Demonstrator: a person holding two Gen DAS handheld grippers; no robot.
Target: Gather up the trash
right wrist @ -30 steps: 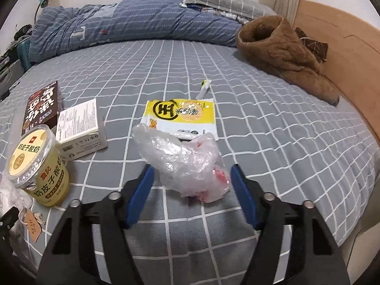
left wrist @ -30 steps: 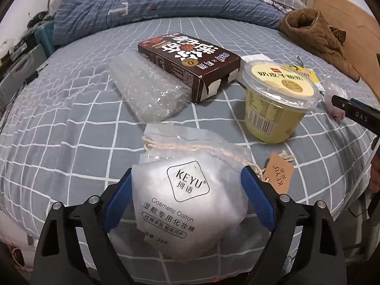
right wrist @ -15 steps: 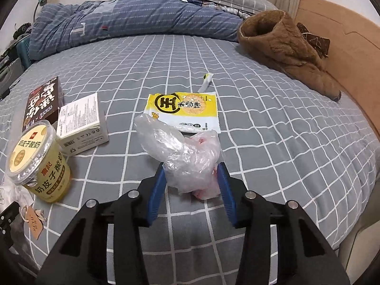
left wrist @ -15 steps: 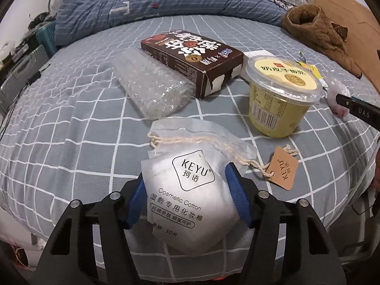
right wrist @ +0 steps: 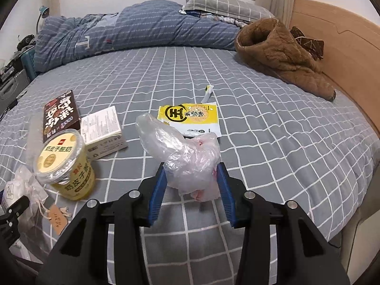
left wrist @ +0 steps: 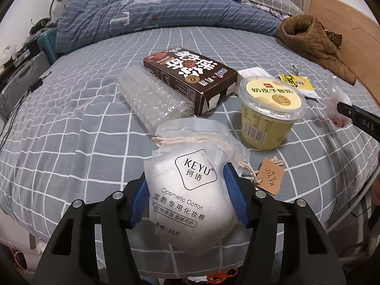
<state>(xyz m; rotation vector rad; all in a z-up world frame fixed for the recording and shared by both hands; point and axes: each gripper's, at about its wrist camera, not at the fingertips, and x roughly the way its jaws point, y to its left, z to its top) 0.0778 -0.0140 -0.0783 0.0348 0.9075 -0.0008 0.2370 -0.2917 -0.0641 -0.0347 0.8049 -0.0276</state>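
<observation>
My left gripper (left wrist: 187,187) is shut on a white KEYU cosmetic-cotton pouch (left wrist: 190,190) with a drawstring and a brown tag (left wrist: 269,179), lifted off the bed. My right gripper (right wrist: 191,180) is shut on a crumpled clear plastic bag (right wrist: 185,152) with pink inside, raised above the sheet. On the grey checked bed lie a brown carton (left wrist: 190,80), a bubble-wrap piece (left wrist: 152,97), a yellow yogurt cup (left wrist: 270,111), a white box (right wrist: 102,130) and a yellow snack wrapper (right wrist: 190,116).
A blue quilt (right wrist: 142,28) and pillow lie at the far end. A brown fleece garment (right wrist: 280,52) sits at the right by the wooden bed frame (right wrist: 351,54). A small torn wrapper strip (right wrist: 207,93) lies beyond the yellow wrapper. Clutter stands off the bed's left side (left wrist: 21,71).
Both grippers closed from open onto their items. The left lifted the cotton pouch; the right squeezed and raised the plastic bag. Both views rose and pulled back slightly.
</observation>
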